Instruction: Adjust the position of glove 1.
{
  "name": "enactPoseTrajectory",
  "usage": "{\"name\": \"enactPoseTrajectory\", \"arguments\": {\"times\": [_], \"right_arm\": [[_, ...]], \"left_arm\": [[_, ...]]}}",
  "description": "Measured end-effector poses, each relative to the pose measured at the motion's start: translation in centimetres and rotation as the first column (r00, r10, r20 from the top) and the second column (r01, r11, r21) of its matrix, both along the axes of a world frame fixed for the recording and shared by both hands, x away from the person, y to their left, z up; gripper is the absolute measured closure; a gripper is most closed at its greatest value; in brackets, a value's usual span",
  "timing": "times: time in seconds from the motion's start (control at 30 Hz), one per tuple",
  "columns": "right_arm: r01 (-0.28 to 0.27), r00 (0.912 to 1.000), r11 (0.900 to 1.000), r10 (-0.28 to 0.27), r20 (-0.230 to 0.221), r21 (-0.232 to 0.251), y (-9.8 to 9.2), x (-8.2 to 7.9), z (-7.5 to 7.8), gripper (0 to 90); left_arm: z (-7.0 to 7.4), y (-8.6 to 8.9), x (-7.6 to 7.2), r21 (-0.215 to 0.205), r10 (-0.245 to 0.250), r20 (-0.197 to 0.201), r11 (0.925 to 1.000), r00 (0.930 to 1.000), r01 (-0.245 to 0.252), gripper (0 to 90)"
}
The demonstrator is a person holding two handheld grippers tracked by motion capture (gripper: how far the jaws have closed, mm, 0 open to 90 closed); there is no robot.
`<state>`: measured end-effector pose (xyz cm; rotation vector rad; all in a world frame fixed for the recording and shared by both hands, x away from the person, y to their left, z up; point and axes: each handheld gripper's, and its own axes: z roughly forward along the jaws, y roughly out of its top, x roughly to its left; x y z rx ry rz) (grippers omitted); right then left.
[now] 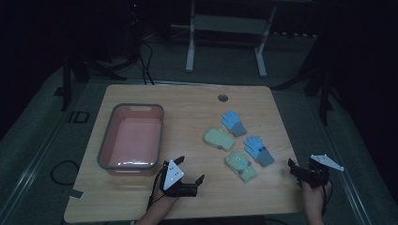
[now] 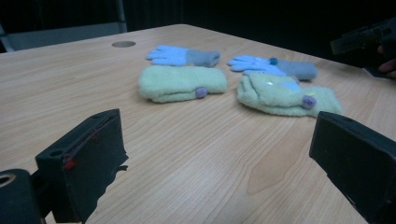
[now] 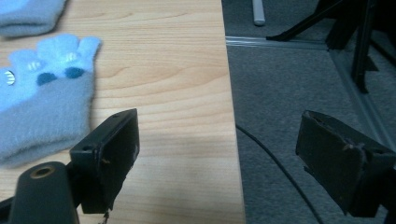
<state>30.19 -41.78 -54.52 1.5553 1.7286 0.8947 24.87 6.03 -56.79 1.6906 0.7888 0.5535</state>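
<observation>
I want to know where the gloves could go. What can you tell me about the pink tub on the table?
The pink tub is a rectangular basin with rounded corners, a grey rim and pale pink inside, plastic by its look. It stands upright and empty on the left part of the wooden table, left of the gloves. Its near right corner sits close to the left claw, apart from it.
</observation>
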Motion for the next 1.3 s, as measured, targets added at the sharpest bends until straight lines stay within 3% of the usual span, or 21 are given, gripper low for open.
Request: {"name": "enactPoseTrajectory", "arguments": {"times": [0.1, 0.17, 0.27, 0.33, 0.4, 0.5, 0.7, 0.93, 1.1, 1.13, 1.17, 1.23, 1.3], "right_arm": [[0.004, 1.0, 0.999, -0.005, -0.009, -0.04, 0.1, 0.4, 1.0, 13.1], [-0.005, 1.0, 1.0, 0.005, -0.002, -0.015, 0.1, 0.6, 1.9, 13.1], [-0.048, 0.9989, 0.999, 0.048, 0.0, -0.021, 0.3, 1.1, 3.1, 13.3], [-0.097, 0.9951, 0.995, 0.096, -0.023, -0.035, 0.8, 1.7, 3.9, 13.3], [-0.106, 0.9942, 0.992, 0.105, -0.023, -0.069, 1.4, 2.2, 4.5, 13.3], [-0.127, 0.9917, 0.989, 0.125, -0.029, -0.075, 2.0, 2.8, 5.1, 13.0], [-0.209, 0.9774, 0.976, 0.211, 0.02, -0.067, 4.4, 4.0, 6.7, 12.4], [-0.181, 0.9814, 0.981, 0.185, 0.05, -0.076, 6.2, 5.2, 7.8, 12.1], [-0.18, 0.9783, 0.98, 0.187, 0.088, -0.09, 7.0, 5.7, 8.6, 15.1], [-0.197, 0.9753, 0.976, 0.205, 0.082, -0.092, 7.2, 5.8, 8.8, 15.4], [-0.257, 0.9621, 0.963, 0.263, 0.071, -0.08, 8.0, 6.2, 9.4, 13.4], [-0.286, 0.9518, 0.954, 0.293, 0.089, -0.092, 9.0, 6.3, 9.7, 13.5], [-0.341, 0.9337, 0.935, 0.349, 0.079, -0.101, 9.9, 6.4, 9.8, 14.0]], "left_arm": [[0.0, 0.1, -0.2, -0.013, -0.002, 0.004, 0.9999, 1.0, 0.002, 3.7], [0.0, 0.1, -0.2, -0.011, -0.004, 0.005, 0.9999, 1.0, 0.004, 3.7], [0.0, 0.1, -0.3, -0.011, -0.004, 0.005, 0.9999, 1.0, 0.004, 3.7], [0.0, 0.2, -0.2, -0.015, -0.006, 0.004, 0.9999, 1.0, 0.006, 3.7], [0.0, 0.2, -0.2, -0.015, -0.006, 0.005, 0.9999, 1.0, 0.006, 3.7], [0.0, 0.1, -0.2, -0.013, -0.004, 0.005, 0.9999, 1.0, 0.004, 3.7], [0.0, 0.2, -0.2, -0.018, 0.0, 0.001, 0.9998, 1.0, 0.0, 3.7], [0.0, 0.2, -0.2, -0.02, -0.003, 0.001, 0.9998, 1.0, 0.003, 3.7], [0.0, 0.2, -0.2, -0.02, -0.003, 0.001, 0.9998, 1.0, 0.004, 3.7], [0.0, 0.2, -0.2, -0.02, -0.004, 0.001, 0.9998, 1.0, 0.004, 3.7], [0.0, 0.2, -0.2, -0.02, -0.004, 0.002, 0.9998, 1.0, 0.004, 3.7], [0.0, 0.2, -0.2, -0.02, -0.005, 0.002, 0.9998, 1.0, 0.005, 3.7], [0.0, 0.3, -0.2, -0.02, -0.006, 0.002, 0.9998, 1.0, 0.006, 3.7]]}}
